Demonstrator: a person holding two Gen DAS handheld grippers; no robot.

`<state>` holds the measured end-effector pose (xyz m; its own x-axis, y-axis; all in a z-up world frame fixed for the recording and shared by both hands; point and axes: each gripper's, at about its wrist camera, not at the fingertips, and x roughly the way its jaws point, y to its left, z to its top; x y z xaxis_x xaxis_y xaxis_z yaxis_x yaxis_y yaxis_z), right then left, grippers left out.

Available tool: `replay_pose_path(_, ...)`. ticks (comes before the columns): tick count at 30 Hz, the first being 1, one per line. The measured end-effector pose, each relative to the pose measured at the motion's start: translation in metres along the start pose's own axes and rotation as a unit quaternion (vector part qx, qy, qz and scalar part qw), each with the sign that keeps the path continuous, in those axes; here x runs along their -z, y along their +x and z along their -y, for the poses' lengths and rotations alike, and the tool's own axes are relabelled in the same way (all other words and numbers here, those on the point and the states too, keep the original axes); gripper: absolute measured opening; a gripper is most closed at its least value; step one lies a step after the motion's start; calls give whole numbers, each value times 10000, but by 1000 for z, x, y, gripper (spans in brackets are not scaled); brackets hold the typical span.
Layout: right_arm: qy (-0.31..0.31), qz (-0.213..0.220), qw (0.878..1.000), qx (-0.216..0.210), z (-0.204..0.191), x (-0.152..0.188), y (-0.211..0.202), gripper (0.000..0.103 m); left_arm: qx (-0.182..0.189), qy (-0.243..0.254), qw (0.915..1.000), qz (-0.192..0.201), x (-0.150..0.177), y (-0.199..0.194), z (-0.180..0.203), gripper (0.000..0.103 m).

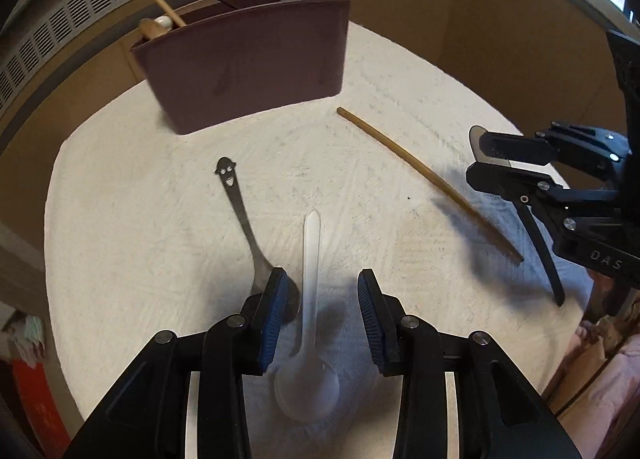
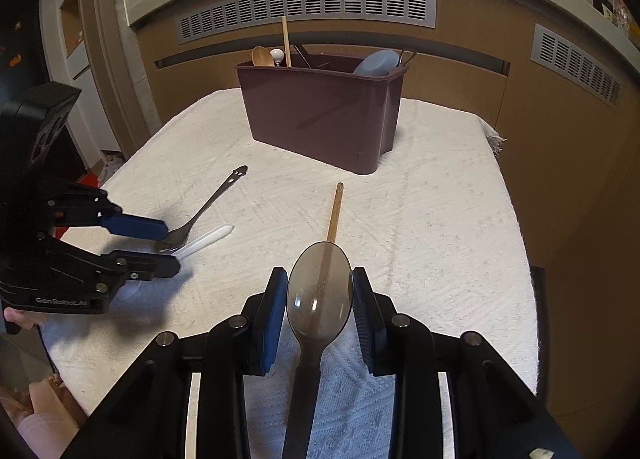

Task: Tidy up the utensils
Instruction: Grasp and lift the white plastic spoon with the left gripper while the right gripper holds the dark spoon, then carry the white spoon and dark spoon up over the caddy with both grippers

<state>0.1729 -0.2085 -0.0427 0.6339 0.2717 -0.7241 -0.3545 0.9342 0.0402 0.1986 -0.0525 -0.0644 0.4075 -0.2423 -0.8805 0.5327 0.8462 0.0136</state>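
A white plastic spoon lies on the cloth, its handle running between the fingers of my left gripper, which is open and does not touch it. Beside it lies a metal utensil with a smiley-face handle, its head partly under the left finger. My right gripper is shut on the bowl of a smoky translucent spoon held above the cloth. A wooden chopstick lies ahead of it. The maroon caddy stands at the back. In the right wrist view the left gripper hovers over the white spoon.
The caddy holds a wooden spoon, a chopstick and a blue utensil. A white textured cloth covers the table, whose edges drop off on the left and right. Wood panelling with vent grilles rises behind.
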Motion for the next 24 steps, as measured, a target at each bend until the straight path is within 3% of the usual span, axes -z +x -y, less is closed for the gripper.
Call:
replay_pose_path(4,3,16,10000,-7,0,1,-1,29,-106,309,9988,-374,-14,19,0,36)
replay_pose_path(9,56,3,10000,-31,3,2,1,29,163,17,9989,-449,-16,21,-10,29)
replay_pose_path(11,114,1,9999,-54,5,3,2,29,165,-100,9993,-316,-11,18,-8,11)
replay_pose_path(15,123,46,9999,-68,4,2,-1,29,292,-701,9968,266,4,-2,-10,10)
replay_pose_path(18,117,141,9998,-94,4,1,-8,29,481,-1245,9888,674,16,-20,-19,10)
replay_pose_path(24,140,302,9993,-171,2,-3,-21,29,463,-1646,9723,1597,24,-69,-28,10)
